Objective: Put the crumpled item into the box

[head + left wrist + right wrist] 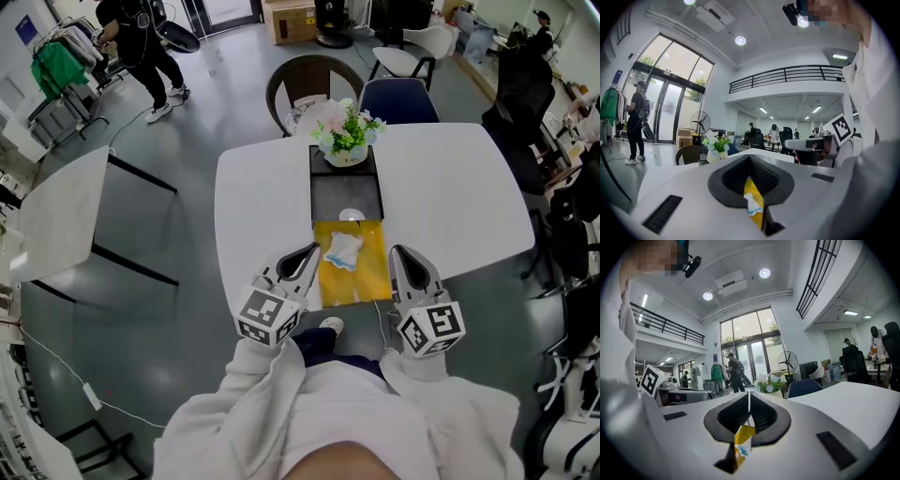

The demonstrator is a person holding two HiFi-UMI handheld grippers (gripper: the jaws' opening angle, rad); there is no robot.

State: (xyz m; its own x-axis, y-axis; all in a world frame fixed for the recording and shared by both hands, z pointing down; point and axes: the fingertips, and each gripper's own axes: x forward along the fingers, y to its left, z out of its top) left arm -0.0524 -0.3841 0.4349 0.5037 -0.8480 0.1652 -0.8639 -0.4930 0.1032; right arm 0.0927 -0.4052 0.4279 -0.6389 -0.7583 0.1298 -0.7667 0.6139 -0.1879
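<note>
Crumpled item [342,251] untouched between left fingers [302,262], right fingers [411,267]

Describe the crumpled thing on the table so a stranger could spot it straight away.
Start at the white table, with a black box running down its middle. At the box's near end lies a yellow sheet, and the crumpled item sits on it. It is the only wrinkled, white-and-blue thing there.

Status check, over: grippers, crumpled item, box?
Left gripper shut, empty; right gripper shut, empty. Crumpled item on yellow mat, not boxed. Flower pot at box's far end.
</note>
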